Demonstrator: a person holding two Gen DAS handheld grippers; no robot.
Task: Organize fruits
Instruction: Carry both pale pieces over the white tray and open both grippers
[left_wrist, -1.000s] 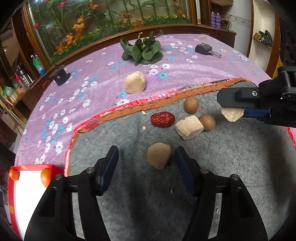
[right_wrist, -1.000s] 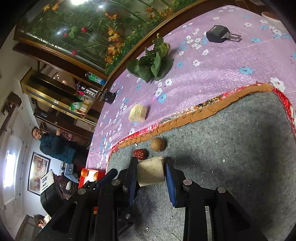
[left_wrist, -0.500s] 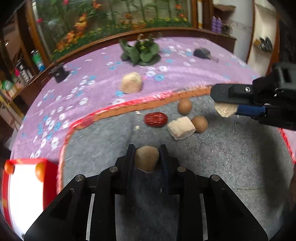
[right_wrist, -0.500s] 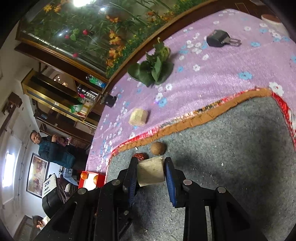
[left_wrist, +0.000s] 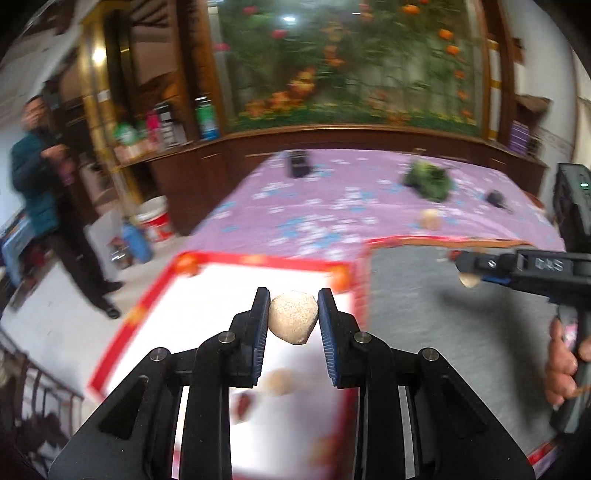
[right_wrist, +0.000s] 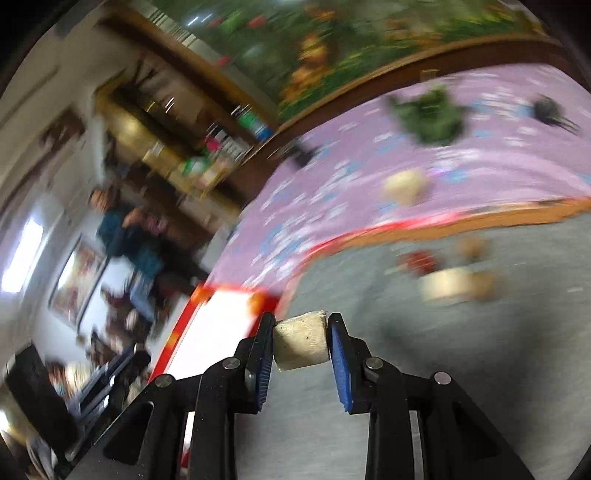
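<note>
Left wrist: left gripper (left_wrist: 293, 325) is clamped on a tan round fruit (left_wrist: 293, 316), held above the red-rimmed tray (left_wrist: 258, 260); approx. two pieces already lie inside, blurred.

Right wrist: right gripper (right_wrist: 300, 352) is clamped on a pale block (right_wrist: 301, 345) over the grey mat (right_wrist: 461, 369), tray near. Several pieces are left on mat & cloth (right_wrist: 369, 162).
</note>
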